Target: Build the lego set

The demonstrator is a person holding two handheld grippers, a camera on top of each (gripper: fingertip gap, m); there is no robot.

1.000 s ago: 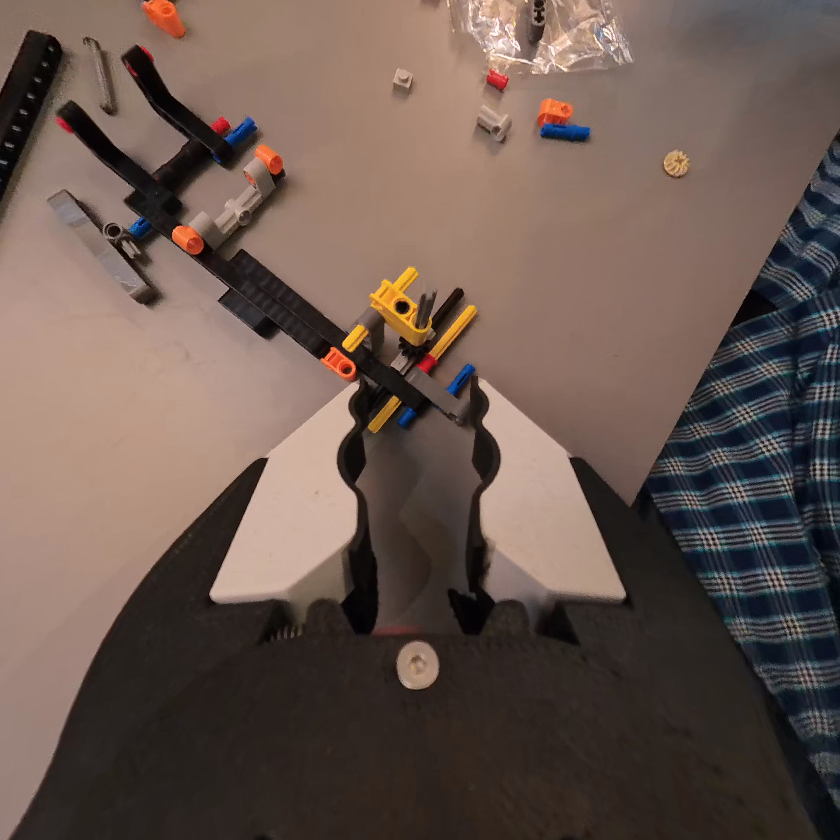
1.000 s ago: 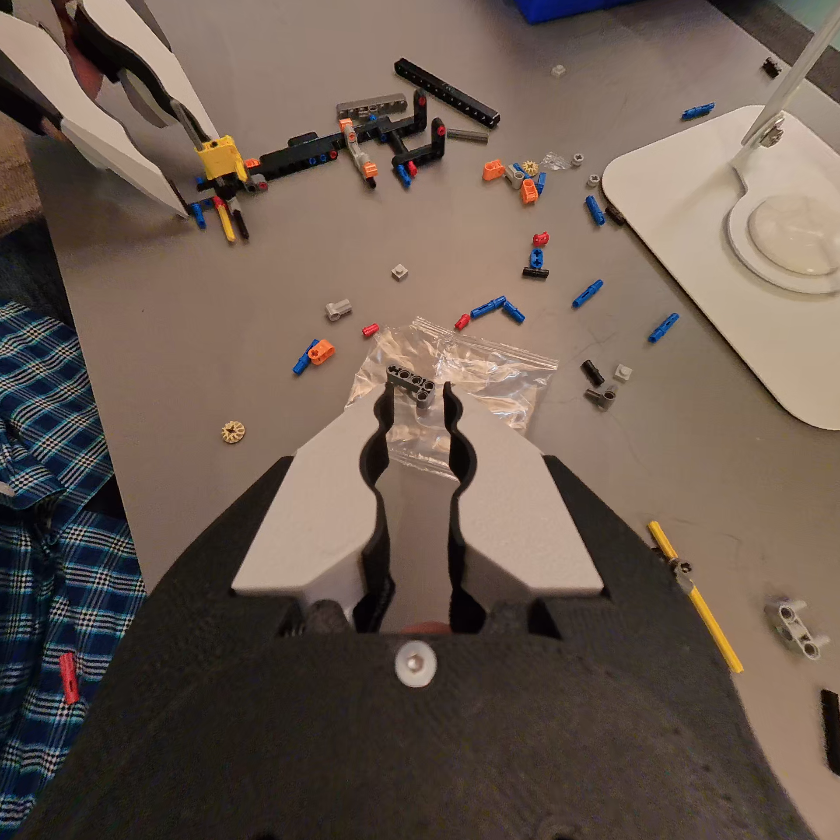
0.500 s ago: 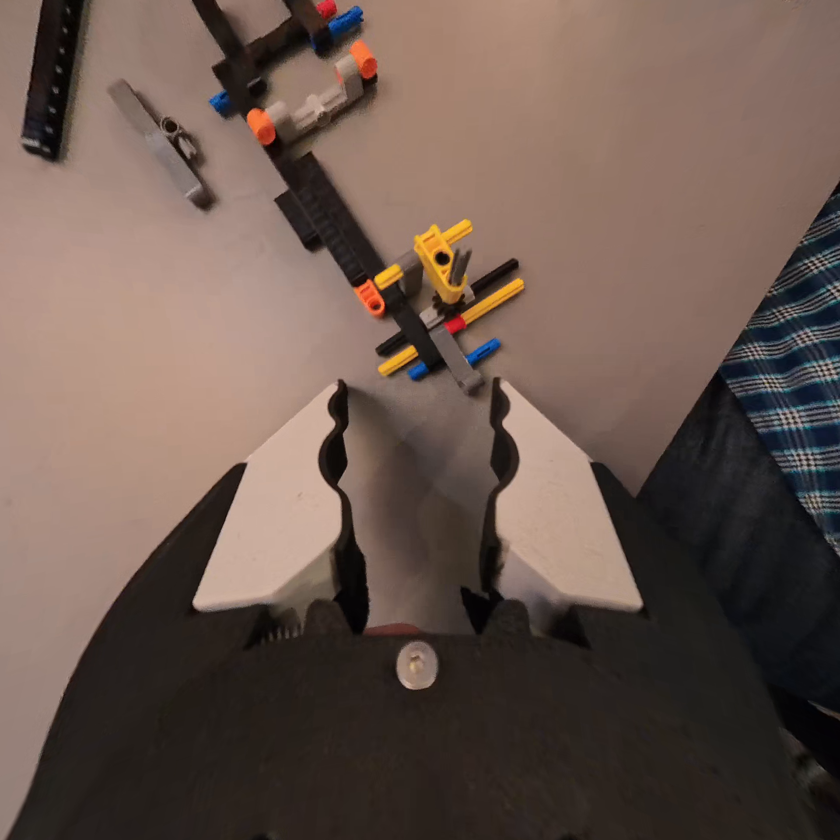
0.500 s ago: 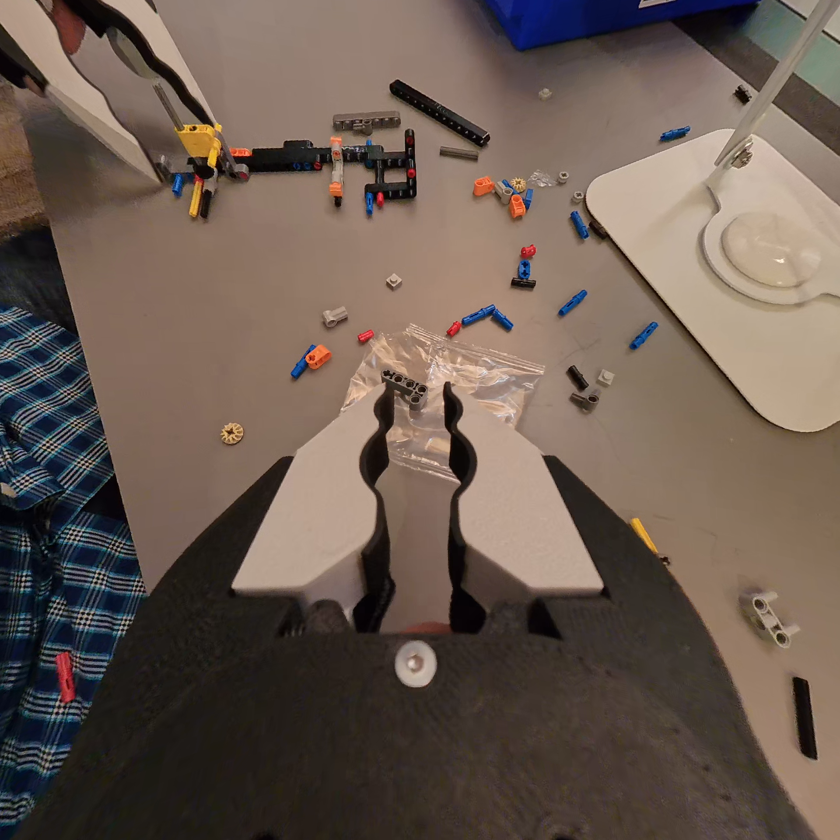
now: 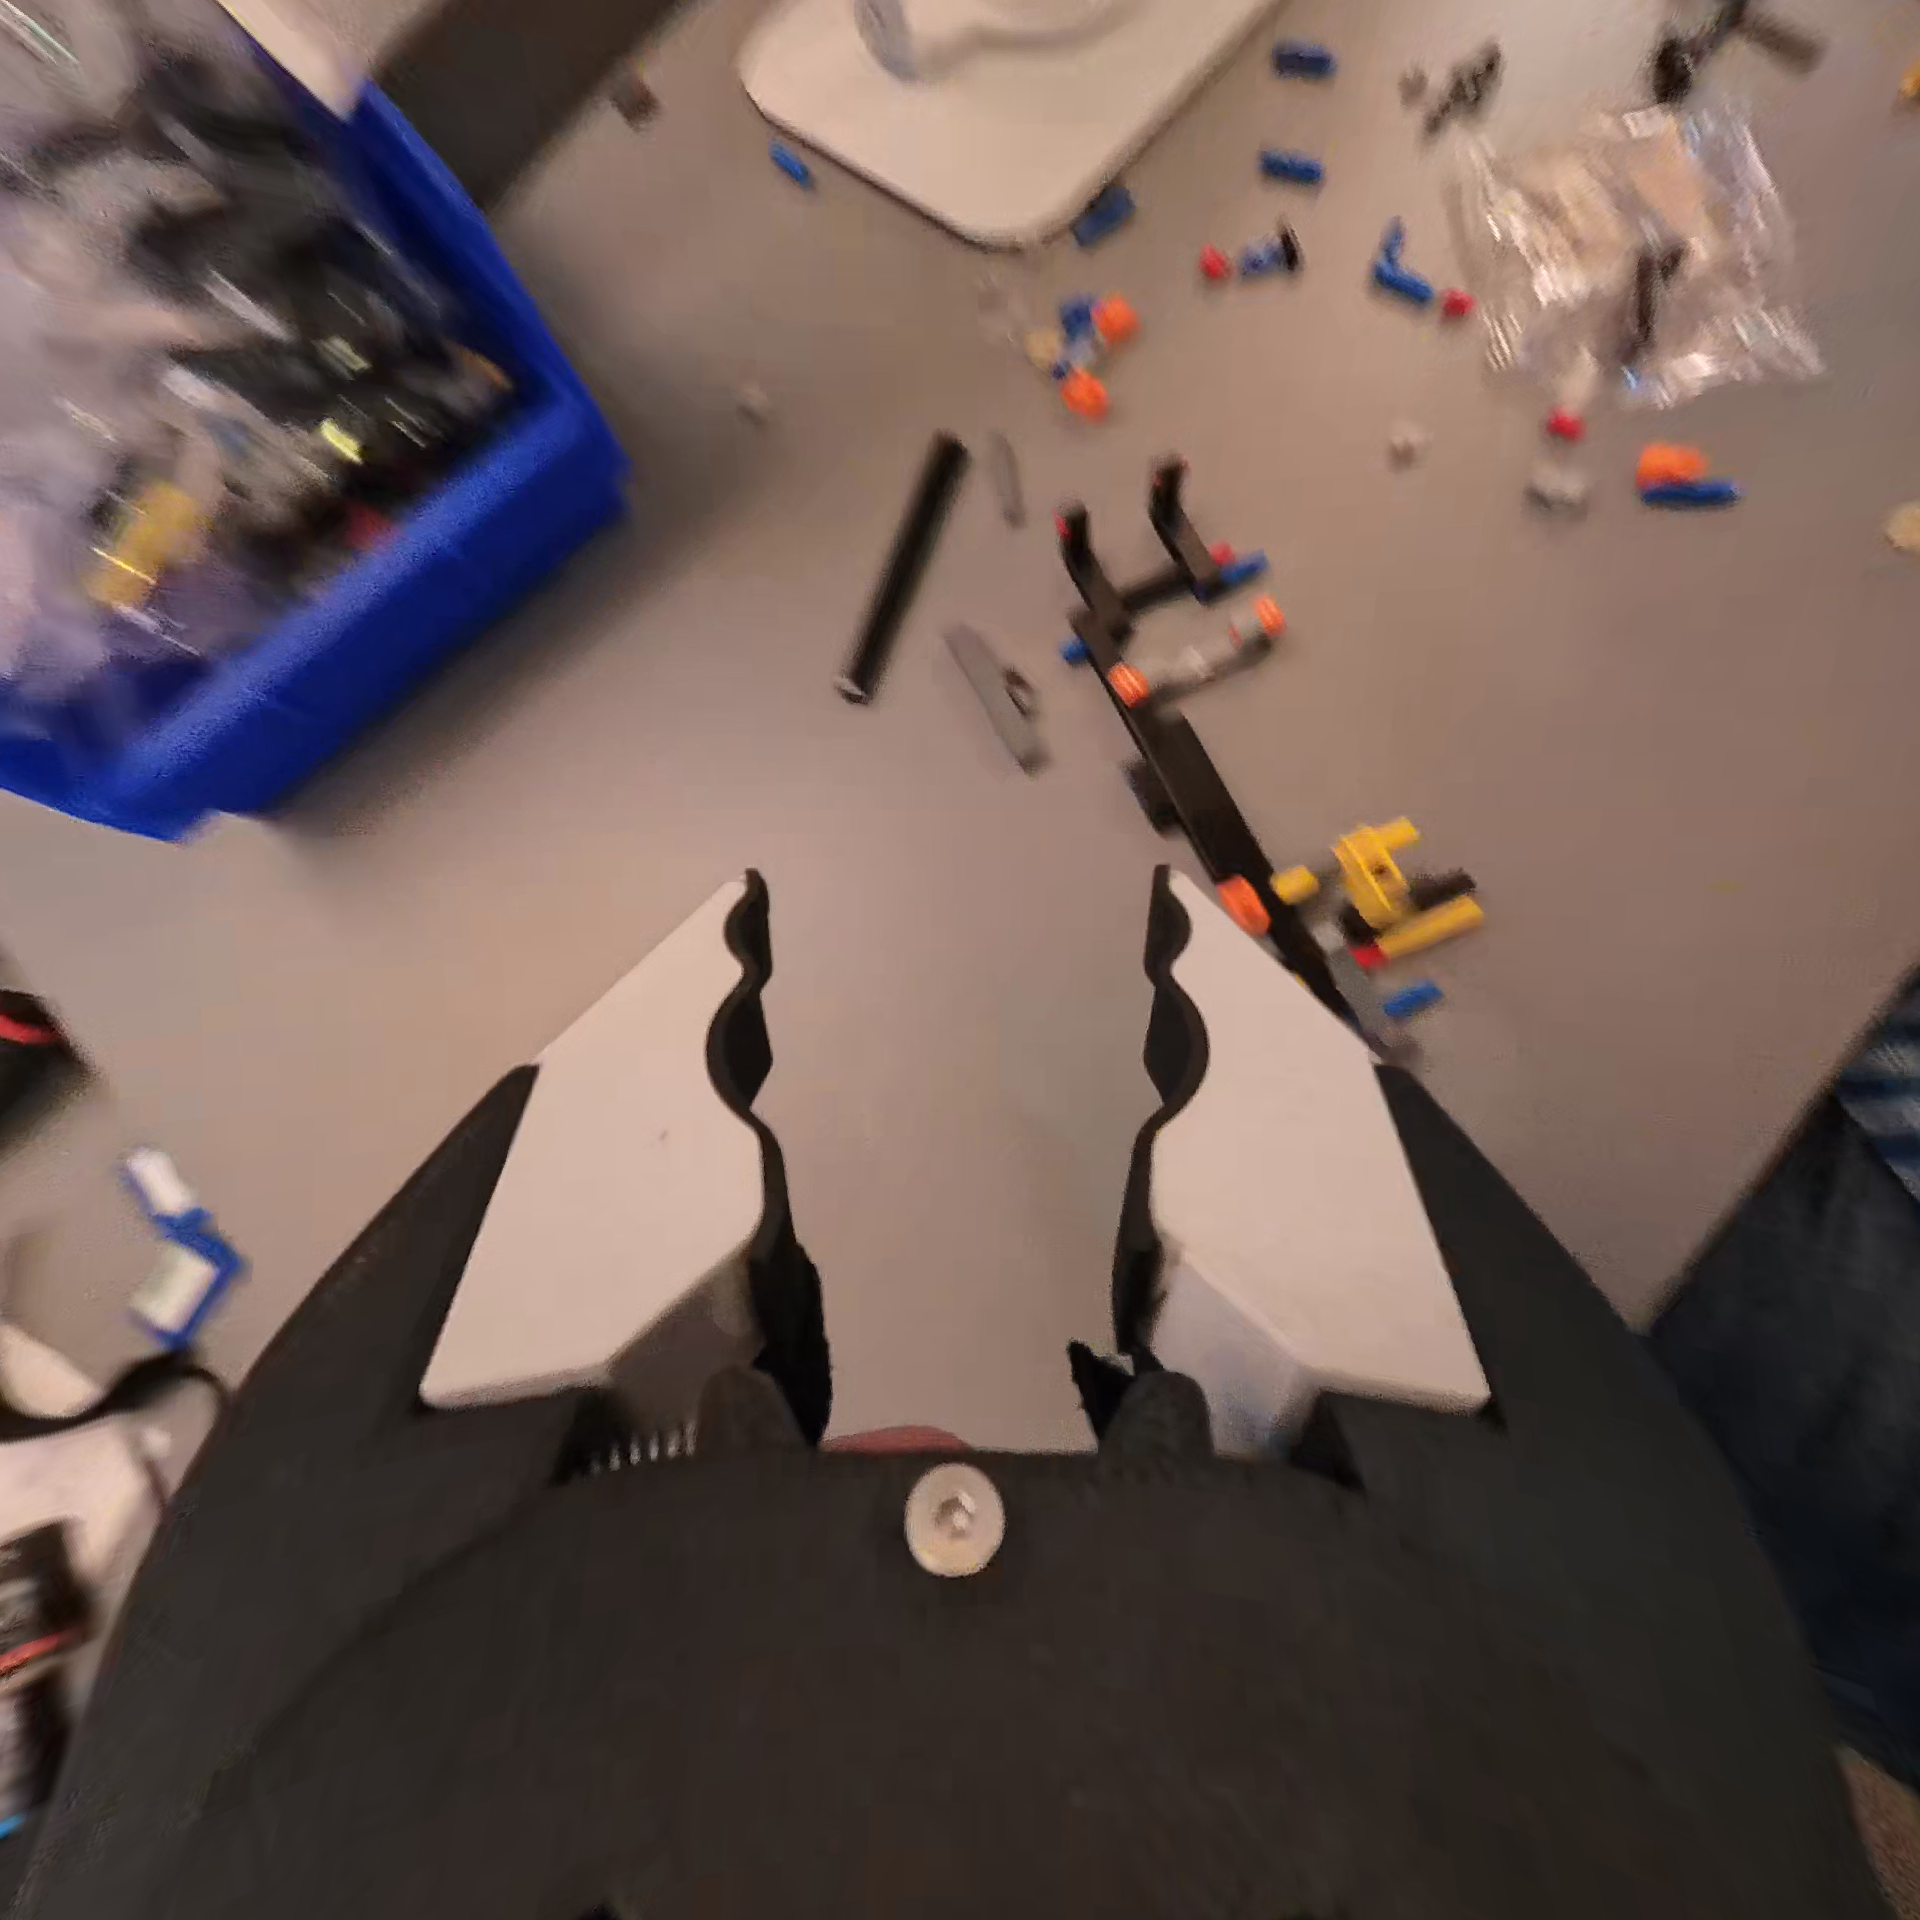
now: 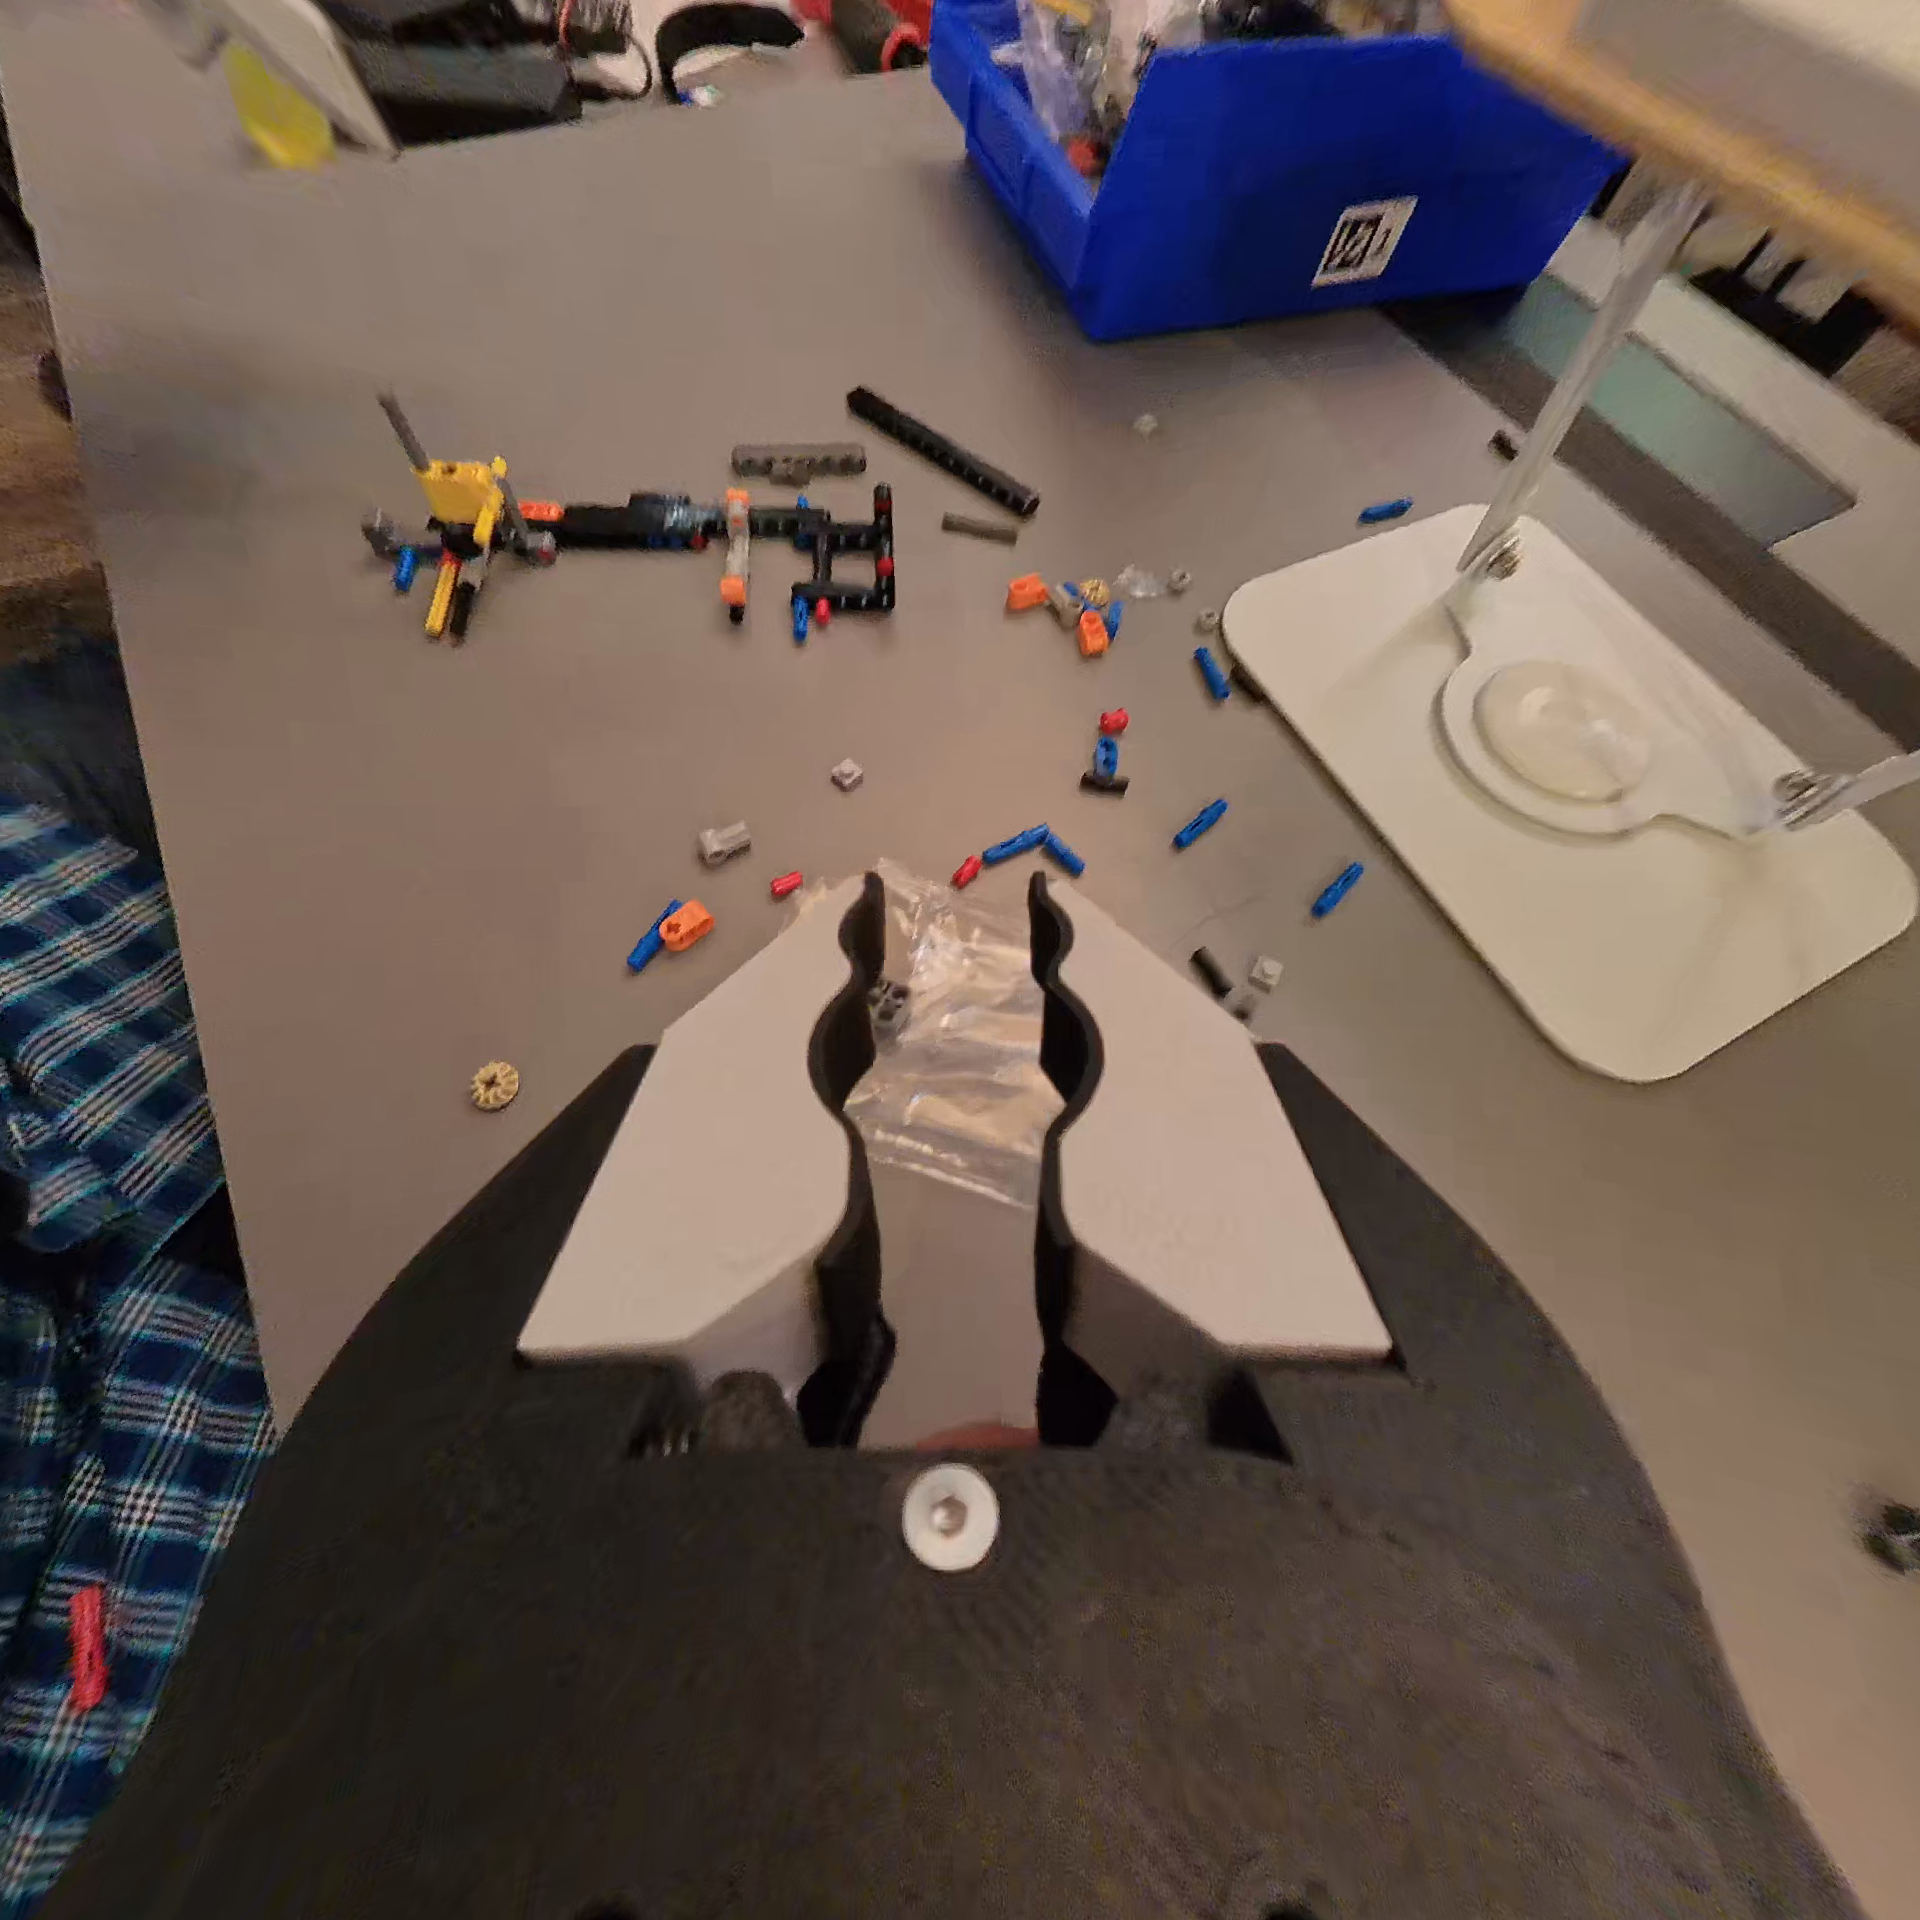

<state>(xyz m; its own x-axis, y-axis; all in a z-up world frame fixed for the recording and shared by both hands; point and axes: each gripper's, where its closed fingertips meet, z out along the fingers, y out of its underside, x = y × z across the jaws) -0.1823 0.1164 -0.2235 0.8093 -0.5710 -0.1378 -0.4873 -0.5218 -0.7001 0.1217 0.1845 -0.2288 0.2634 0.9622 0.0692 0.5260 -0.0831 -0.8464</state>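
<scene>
My left claw [image 5: 956,883] gapes wide, empty; only my right view shows the right claw [image 6: 951,894], part-open and empty, above the plastic bag [image 6: 956,1029].

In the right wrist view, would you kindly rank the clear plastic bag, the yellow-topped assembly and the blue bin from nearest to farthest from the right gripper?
1. Clear plastic bag, between the right gripper's fingers.
2. Yellow-topped assembly, far left.
3. Blue bin, far right, at the back.
</scene>
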